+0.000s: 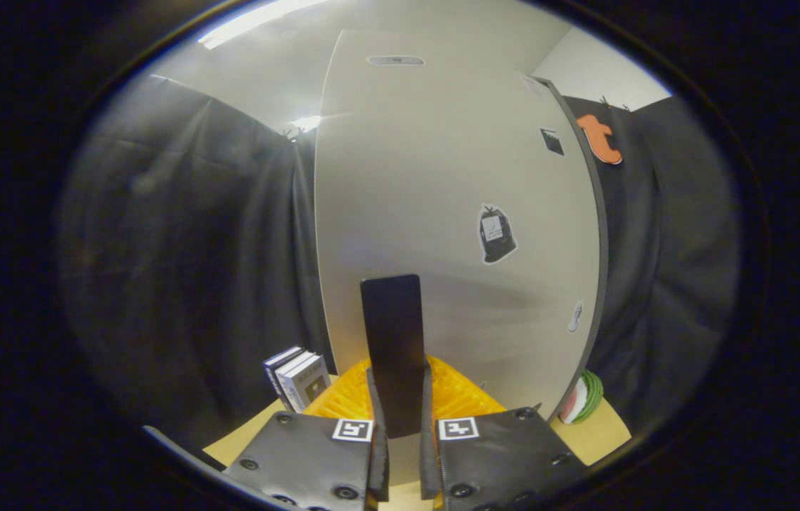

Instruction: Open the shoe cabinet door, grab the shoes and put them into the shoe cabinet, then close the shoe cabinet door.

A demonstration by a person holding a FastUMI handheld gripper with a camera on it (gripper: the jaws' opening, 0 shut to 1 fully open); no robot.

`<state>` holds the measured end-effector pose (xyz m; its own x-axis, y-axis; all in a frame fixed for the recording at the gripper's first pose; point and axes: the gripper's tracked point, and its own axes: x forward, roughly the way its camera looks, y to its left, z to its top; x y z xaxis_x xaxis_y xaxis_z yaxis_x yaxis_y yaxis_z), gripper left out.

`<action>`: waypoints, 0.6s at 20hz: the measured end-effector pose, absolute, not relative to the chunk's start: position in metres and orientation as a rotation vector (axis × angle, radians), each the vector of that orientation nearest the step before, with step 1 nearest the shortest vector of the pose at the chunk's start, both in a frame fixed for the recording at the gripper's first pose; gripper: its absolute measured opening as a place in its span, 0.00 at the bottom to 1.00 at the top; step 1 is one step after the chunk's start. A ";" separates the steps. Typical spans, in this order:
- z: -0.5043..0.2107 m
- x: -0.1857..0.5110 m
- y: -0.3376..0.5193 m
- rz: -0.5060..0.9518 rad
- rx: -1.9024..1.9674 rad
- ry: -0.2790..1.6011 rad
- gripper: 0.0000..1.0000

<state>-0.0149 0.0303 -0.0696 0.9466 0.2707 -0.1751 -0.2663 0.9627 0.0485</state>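
Observation:
The shoe cabinet's pale door (442, 177) stands upright just ahead of me, with a few small stickers on it. A flat dark handle (391, 319) sticks out from the door's lower part. My gripper (400, 372) is shut on this handle, one finger pressed on each side of it. The door's dark right edge (600, 234) shows along its whole height. I cannot tell whether the door is closed or ajar.
A yellow-orange ribbed thing (463, 397) lies low behind the fingers at the door's foot. A few upright books (297, 380) stand to the left on the tan surface (598, 436). A watermelon-patterned object (584, 397) sits by the door's right lower corner. Black cloth hangs on both sides.

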 end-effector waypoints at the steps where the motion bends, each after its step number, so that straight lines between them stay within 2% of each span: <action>1: -0.068 -0.019 0.023 0.292 0.024 0.184 0.19; 7: -0.061 -0.034 -0.023 0.358 0.022 0.199 0.19; 12: -0.055 -0.049 -0.052 0.360 0.023 0.213 0.19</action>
